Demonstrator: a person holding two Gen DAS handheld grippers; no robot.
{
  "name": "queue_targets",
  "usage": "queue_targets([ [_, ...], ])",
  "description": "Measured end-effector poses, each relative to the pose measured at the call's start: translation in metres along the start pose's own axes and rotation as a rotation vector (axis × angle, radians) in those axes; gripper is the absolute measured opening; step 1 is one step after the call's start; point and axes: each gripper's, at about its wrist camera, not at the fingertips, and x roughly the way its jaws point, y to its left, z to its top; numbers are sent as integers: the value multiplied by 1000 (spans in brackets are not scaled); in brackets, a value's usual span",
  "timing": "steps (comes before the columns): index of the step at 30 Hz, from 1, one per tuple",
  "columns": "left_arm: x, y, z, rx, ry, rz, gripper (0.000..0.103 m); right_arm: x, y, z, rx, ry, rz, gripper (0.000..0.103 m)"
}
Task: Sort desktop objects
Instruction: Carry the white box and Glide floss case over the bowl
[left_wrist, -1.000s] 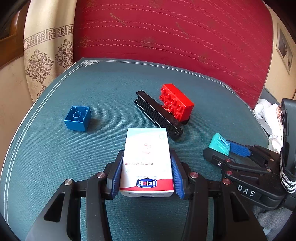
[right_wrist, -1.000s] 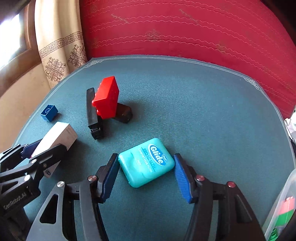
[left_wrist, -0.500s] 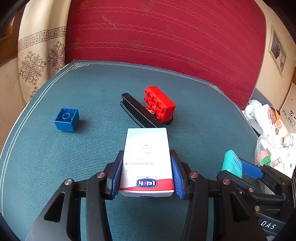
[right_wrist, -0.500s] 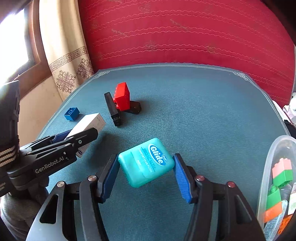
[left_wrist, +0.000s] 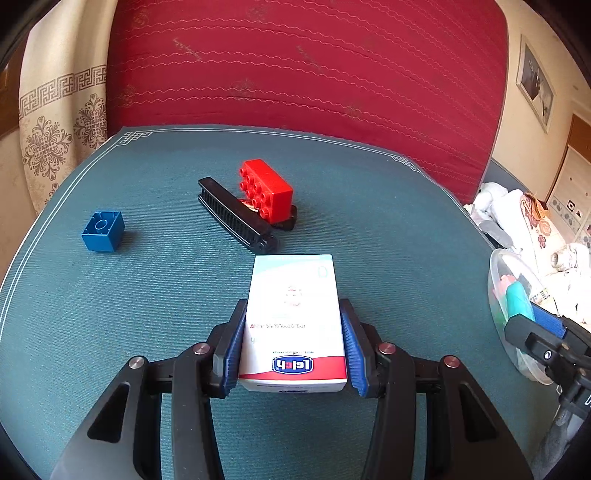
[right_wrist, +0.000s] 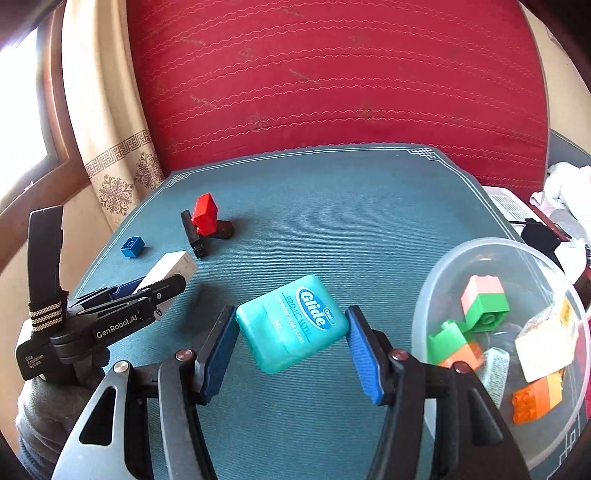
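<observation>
My left gripper (left_wrist: 293, 347) is shut on a white box with a red band (left_wrist: 293, 317) and holds it above the teal mat (left_wrist: 147, 295). My right gripper (right_wrist: 291, 339) is shut on a teal Glide floss case (right_wrist: 291, 323), lifted just left of a clear plastic bowl (right_wrist: 436, 280). A red brick (left_wrist: 267, 190) leans on a black comb (left_wrist: 236, 218) at the mat's middle. A blue brick (left_wrist: 103, 230) sits at the left. The left gripper also shows in the right wrist view (right_wrist: 162, 286).
The bowl holds several green, orange and pink bricks (right_wrist: 484, 299) and a small packet (right_wrist: 546, 343). A red cushion (left_wrist: 295, 74) rises behind the mat. A patterned curtain (left_wrist: 55, 129) hangs at the left. Clothes (left_wrist: 524, 221) lie at the right.
My right gripper has lifted the floss case and carried it right, beside the bowl. My left gripper has pulled back slightly with the white box still in it.
</observation>
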Motion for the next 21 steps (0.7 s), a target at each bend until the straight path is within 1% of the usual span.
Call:
queue_targets([
  [9,-3,-23,-4,51,6,-35,50,-41,-48,-11,76,-33,-108,63],
  [15,-6,-36,-3,72,5,-55,50,-54,-73,-21,104,-28,-170,63],
  [21,-11,-57,-3,100,-1,-86,50,-60,-90,-30,115,-12,-209,63],
])
